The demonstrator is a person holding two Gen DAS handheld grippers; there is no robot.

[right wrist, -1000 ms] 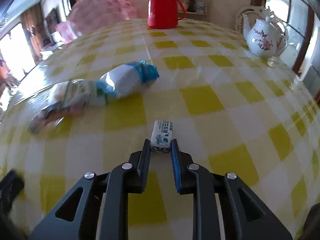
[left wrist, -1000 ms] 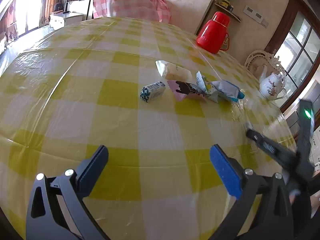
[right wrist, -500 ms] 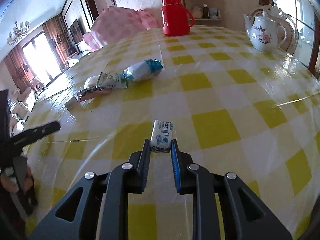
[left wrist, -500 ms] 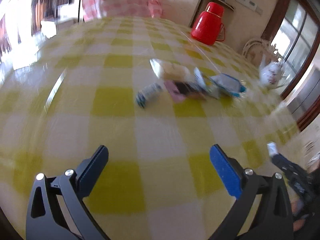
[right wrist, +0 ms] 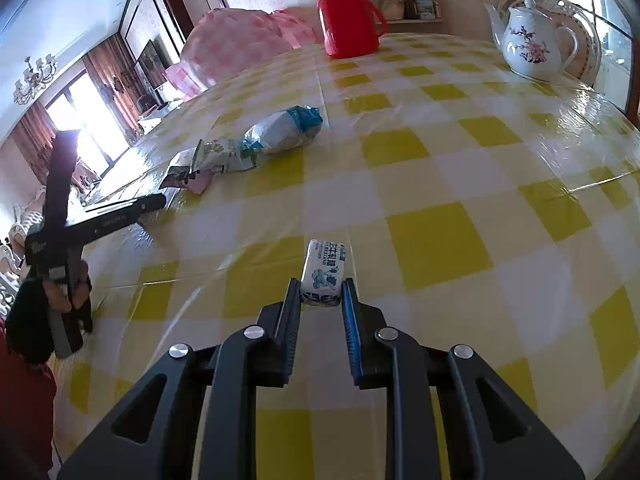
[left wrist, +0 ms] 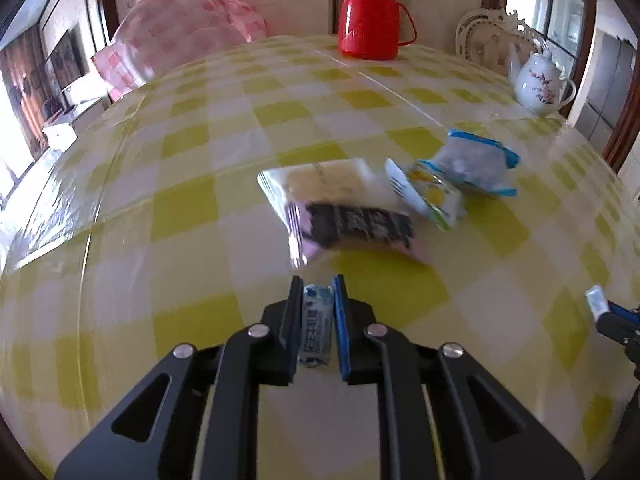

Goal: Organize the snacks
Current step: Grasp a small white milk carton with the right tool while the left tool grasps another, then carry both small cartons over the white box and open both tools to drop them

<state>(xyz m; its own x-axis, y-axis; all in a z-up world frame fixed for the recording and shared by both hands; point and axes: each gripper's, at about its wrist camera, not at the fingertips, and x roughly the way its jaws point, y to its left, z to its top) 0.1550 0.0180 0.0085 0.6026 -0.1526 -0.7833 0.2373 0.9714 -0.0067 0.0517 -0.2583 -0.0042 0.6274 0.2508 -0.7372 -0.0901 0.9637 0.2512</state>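
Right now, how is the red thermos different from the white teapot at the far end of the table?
The red thermos is plain, tall and straight-sided; the white teapot is round-bellied with a painted flower sprig. The teapot has a curved spout and a knobbed lid, the thermos a flat cap. Both stand upright, each with a side handle, on the yellow checked tablecloth.

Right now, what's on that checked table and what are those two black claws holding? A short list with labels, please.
surface: yellow checked table
left gripper: shut on a small blue-and-white candy
right gripper: shut on a second blue-and-white candy
loose snacks: pink-and-black packet, clear packet, blue-ended bag
far edge: red flask, white teapot
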